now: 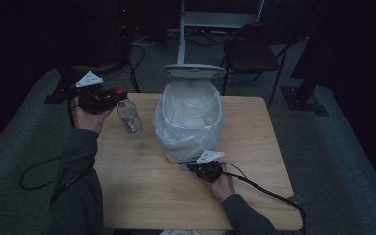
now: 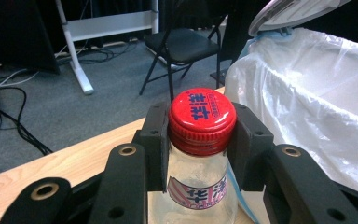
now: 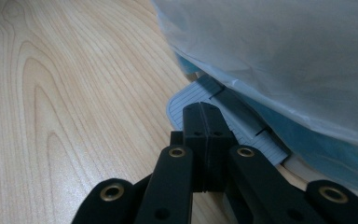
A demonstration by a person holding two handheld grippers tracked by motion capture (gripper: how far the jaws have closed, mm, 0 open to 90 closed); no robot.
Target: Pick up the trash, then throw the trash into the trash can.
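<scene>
Nearest, the right tongs press clenched and empty on the pedal of the bag-lined bin on the tabletop, while farther left the left tongs grasp the red-capped bottle by its neck, beside the bin.

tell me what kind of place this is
Probably a lab or office workroom set up for recording: a small wooden table on grey carpet, a folding chair and floor cables behind, and a lined pedal bin on the table.
</scene>
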